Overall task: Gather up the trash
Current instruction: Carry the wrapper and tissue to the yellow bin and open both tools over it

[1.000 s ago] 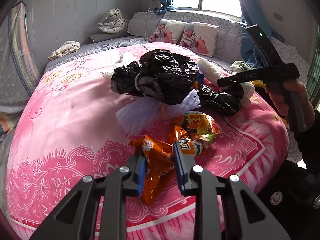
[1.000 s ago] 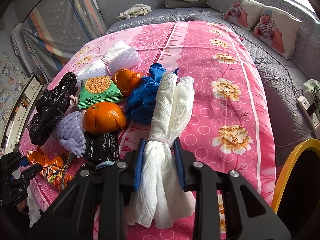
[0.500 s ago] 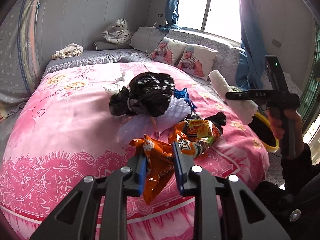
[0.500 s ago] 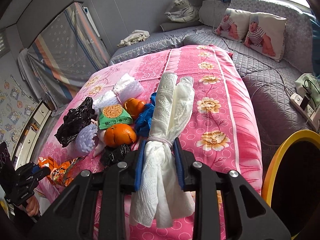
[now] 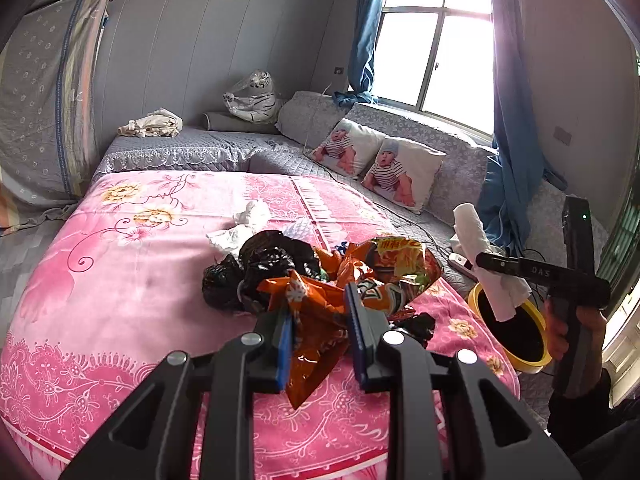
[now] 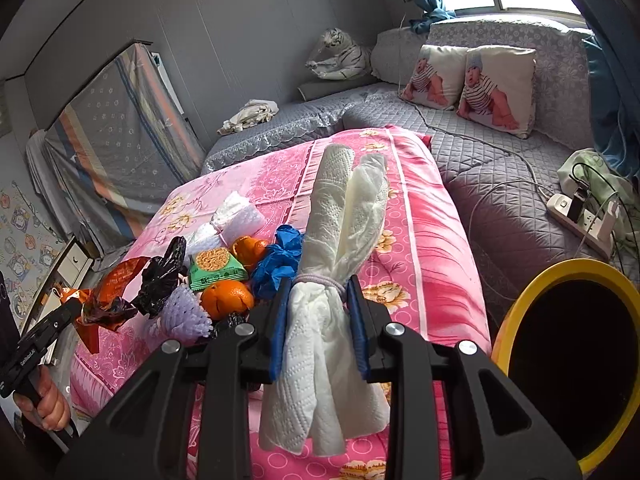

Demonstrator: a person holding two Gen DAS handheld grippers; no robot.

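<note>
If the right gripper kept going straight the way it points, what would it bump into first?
Probably the pink bedspread. The right gripper, shut on a tied paper-towel bundle, aims down over it; the yellow bin sits off to one side. Depth is unclear.

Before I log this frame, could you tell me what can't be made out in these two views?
- Bin contents: both views, interior too dark.
- Bin's lower edge: right wrist view, cut off by the frame.
- Wrapper print: left wrist view, crumpled and partly behind the left gripper.
</note>
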